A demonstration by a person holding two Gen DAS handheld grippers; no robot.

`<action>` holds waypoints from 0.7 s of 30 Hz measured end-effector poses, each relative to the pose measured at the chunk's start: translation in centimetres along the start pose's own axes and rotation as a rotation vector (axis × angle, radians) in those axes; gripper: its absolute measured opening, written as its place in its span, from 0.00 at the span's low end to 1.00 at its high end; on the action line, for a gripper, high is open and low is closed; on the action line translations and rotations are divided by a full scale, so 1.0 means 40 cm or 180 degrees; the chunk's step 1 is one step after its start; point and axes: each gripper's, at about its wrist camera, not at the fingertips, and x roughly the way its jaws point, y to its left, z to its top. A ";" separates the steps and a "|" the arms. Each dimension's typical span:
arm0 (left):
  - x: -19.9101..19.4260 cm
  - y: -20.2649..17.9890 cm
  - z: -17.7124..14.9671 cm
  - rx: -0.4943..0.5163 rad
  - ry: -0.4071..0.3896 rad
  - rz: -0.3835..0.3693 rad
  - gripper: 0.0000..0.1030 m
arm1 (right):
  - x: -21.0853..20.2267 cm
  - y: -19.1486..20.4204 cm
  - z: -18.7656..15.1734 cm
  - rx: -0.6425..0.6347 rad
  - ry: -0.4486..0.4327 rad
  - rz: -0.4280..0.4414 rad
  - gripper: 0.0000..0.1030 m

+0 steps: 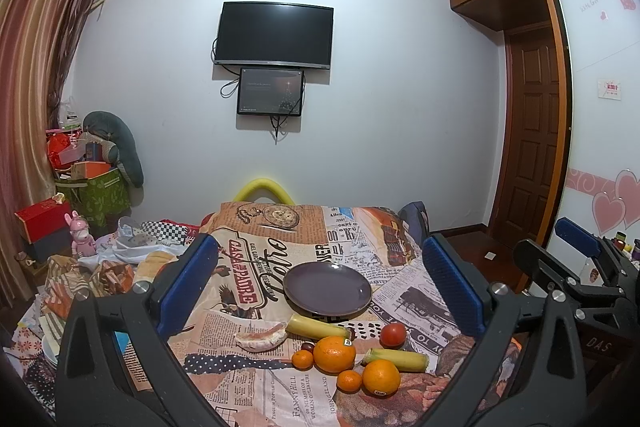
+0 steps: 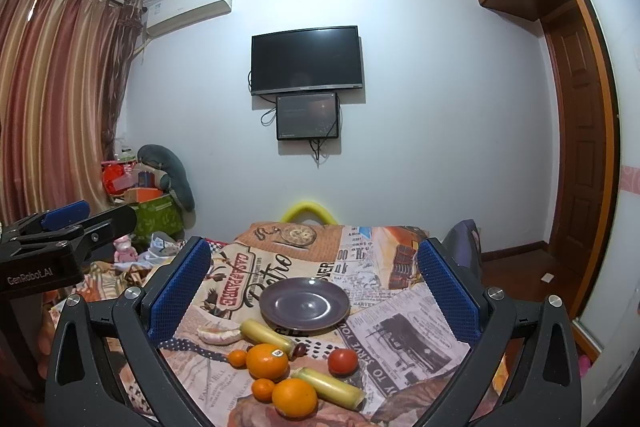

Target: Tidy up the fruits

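The fruits lie in a cluster near the table's (image 2: 416, 331) near edge: two large oranges (image 2: 267, 361), two small mandarins (image 2: 263, 389), two peeled banana pieces (image 2: 267, 335), a red tomato (image 2: 343, 361) and a peeled citrus segment (image 2: 219, 335). The dark plate (image 2: 305, 303) sits empty just behind them, toward the table's centre. The left hand-held gripper (image 1: 320, 283) and the right hand-held gripper (image 2: 314, 287) are both raised above the near edge, level, jaws spread wide, holding nothing. The left unit's housing reads "GenRobot.AI". The printed tablecloth (image 1: 248, 283) shows "CASA DEL PADRE" and "Retro".
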 end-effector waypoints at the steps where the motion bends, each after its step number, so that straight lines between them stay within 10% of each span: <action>1: 0.001 -0.001 0.000 0.0004 0.0000 -0.0001 1.00 | 0.000 0.001 0.001 0.0000 0.0001 0.0003 1.00; 21: 0.002 0.000 -0.003 0.0020 -0.0007 -0.0009 1.00 | 0.001 0.000 0.002 0.0002 0.0009 -0.0002 1.00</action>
